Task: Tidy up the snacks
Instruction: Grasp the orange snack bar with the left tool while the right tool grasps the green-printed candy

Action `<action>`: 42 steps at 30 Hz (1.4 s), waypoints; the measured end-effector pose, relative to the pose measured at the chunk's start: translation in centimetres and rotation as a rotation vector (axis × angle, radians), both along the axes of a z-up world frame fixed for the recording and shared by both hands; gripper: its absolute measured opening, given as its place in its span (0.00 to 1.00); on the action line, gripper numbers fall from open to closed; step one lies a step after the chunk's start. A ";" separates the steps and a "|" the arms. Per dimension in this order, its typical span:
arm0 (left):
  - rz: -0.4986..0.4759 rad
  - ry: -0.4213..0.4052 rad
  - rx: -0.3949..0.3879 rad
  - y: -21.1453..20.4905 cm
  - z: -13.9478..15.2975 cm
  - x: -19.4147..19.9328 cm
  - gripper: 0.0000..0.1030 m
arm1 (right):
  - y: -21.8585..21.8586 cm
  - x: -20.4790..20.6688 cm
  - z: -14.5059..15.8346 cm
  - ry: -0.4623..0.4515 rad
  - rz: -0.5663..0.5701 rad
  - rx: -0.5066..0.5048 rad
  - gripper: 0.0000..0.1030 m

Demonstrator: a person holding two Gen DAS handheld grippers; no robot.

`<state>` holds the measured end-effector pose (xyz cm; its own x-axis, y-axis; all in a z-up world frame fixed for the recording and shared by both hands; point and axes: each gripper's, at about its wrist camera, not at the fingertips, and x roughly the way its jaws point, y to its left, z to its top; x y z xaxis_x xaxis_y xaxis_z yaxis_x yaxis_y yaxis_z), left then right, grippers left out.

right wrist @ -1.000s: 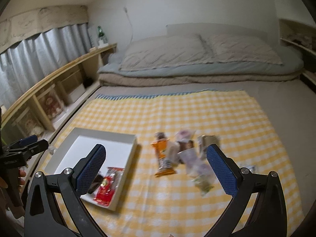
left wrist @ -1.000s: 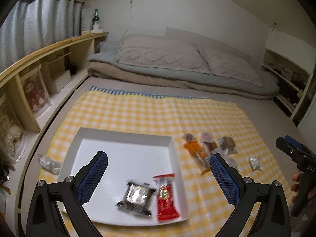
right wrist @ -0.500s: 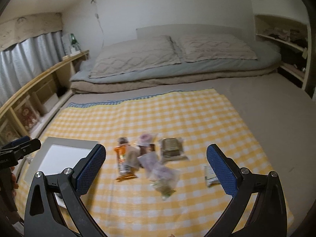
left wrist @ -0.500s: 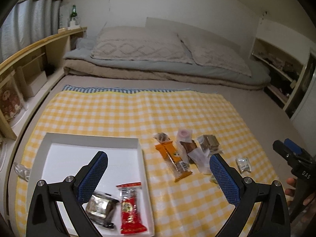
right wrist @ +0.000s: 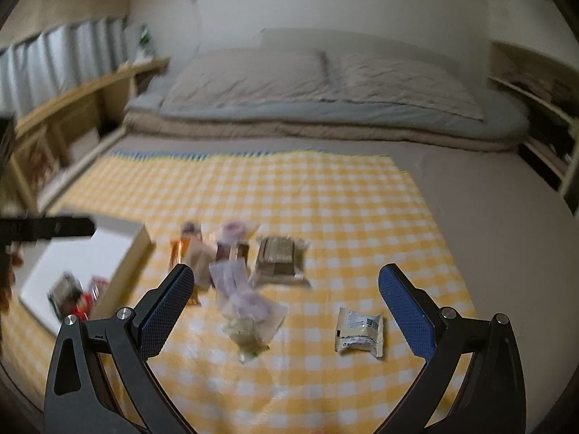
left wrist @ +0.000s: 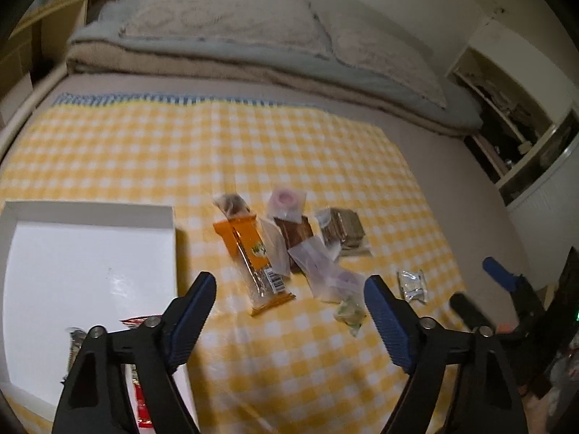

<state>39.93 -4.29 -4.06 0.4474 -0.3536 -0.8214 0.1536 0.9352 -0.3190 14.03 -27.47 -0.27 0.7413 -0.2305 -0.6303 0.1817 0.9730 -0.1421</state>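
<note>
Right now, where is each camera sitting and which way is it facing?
Left wrist: sits on the left tongs, facing forward and down at the orange snack bar and white tray; its own two blue-padded fingers show, open.
Right wrist: sits on the right tongs, facing the small white packet and the bed beyond; its fingers show, open.
Shared: both see the yellow checked cloth, the snack pile, the tray and each other's tongs.

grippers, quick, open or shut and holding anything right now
Left gripper: open, holding nothing, above the checked cloth beside the white tray.
Right gripper: open, holding nothing, snack packets lying loose below it.
</note>
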 end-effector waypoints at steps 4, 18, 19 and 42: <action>0.015 0.033 0.044 -0.3 -1.9 2.8 0.70 | 0.1 1.1 -2.8 0.083 0.083 -0.013 0.94; 0.059 0.176 0.186 -3.2 -11.1 12.3 0.56 | 1.6 3.5 -12.2 0.396 0.256 -0.039 0.66; 0.058 0.181 0.213 -3.7 -11.6 12.5 0.56 | 1.6 3.7 -12.7 0.410 0.259 -0.038 0.64; 0.096 0.216 0.212 -5.6 -17.2 14.9 0.56 | 1.8 5.7 -15.3 0.489 0.243 -0.022 0.35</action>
<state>54.85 -9.87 -21.23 0.2774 -0.1289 -0.9521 0.0115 0.9913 -0.1309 19.78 -25.71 -15.54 0.3963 -0.1062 -0.9120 -0.1405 0.9746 -0.1745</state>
